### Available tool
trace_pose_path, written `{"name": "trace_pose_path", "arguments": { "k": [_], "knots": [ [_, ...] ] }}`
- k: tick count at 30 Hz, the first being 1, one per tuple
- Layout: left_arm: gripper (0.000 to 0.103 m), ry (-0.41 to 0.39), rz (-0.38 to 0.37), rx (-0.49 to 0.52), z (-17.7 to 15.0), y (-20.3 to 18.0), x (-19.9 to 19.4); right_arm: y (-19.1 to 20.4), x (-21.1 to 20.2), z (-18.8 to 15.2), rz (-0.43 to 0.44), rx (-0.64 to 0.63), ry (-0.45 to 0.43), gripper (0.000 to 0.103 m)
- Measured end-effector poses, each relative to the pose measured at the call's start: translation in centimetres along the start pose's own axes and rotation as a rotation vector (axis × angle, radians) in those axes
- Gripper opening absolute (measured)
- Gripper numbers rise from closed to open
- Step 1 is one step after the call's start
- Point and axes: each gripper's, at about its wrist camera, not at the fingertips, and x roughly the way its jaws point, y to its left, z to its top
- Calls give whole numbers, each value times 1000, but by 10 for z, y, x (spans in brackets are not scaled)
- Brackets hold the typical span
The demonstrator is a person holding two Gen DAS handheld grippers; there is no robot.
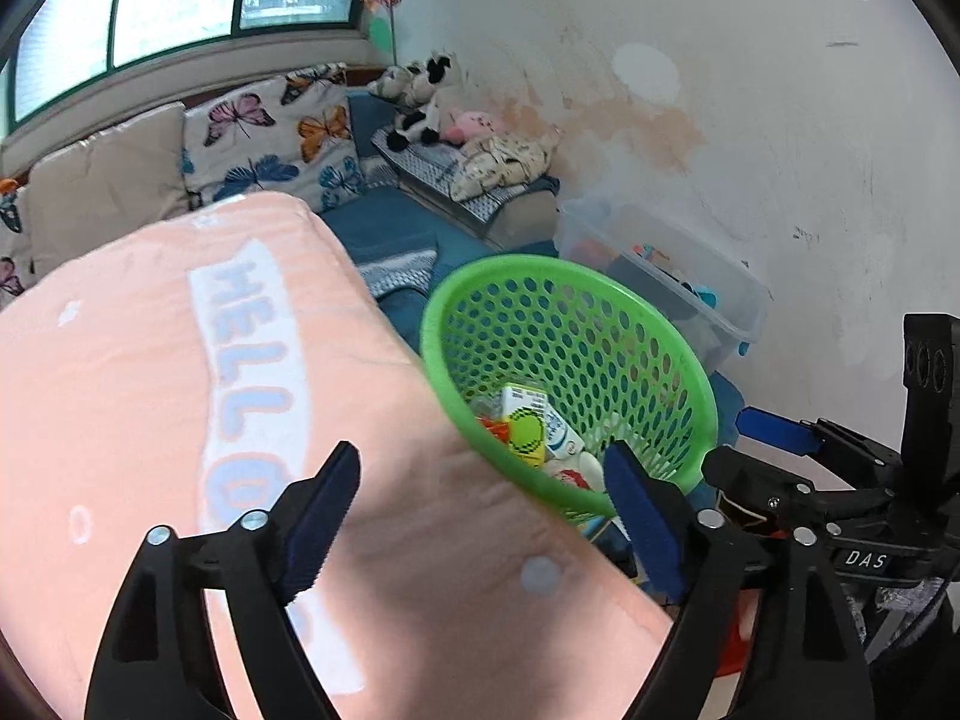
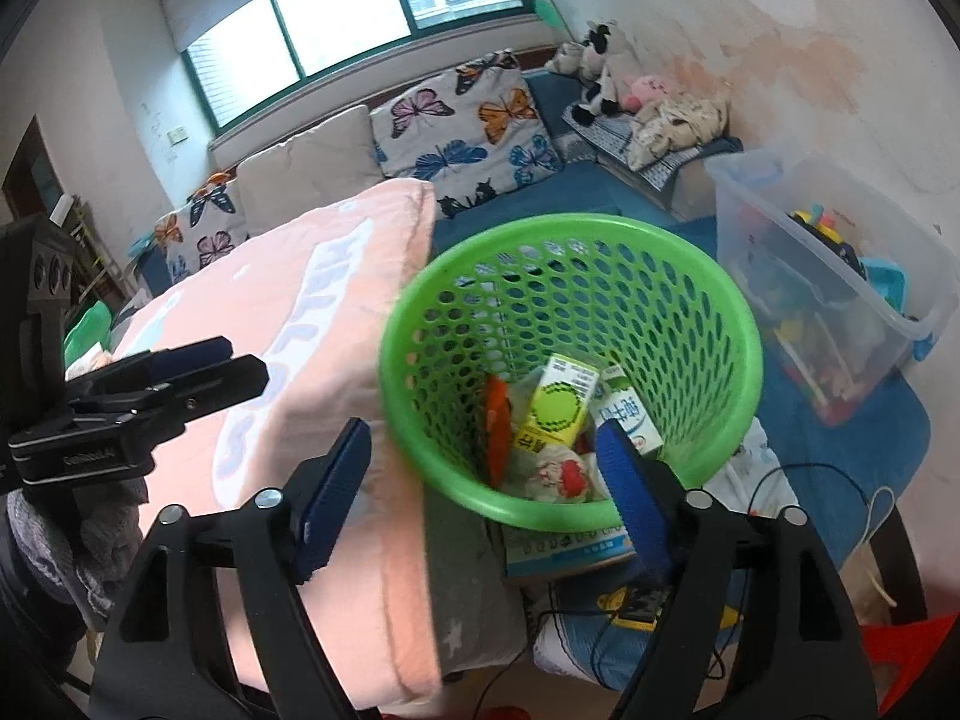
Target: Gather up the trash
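A green perforated trash basket stands beside a pink folded blanket. Inside it lie a yellow-green drink carton, a white-blue milk carton, an orange wrapper and crumpled paper. My left gripper is open and empty above the blanket's edge, next to the basket. My right gripper is open and empty over the basket's near rim. Each gripper shows in the other's view: the right, the left.
A flat carton lies under the basket's near side. A clear plastic bin of toys stands at right by the wall. Cushions and plush toys sit on the blue sofa behind. Cables lie at lower right.
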Motion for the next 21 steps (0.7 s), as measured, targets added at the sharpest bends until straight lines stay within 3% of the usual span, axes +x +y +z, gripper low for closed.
{"name": "trace_pose_path", "arguments": {
  "k": [5, 16, 21],
  "knots": [
    [92, -37, 55, -11, -10, 12, -27, 23, -1, -4, 2, -43, 1, 79],
    [95, -83, 136, -86, -42, 45, -80, 71, -2, -12, 7, -90, 9, 91],
    [95, -84, 185, -120, -62, 62, -100, 88, -2, -19, 2, -108, 14, 92]
  ]
}}
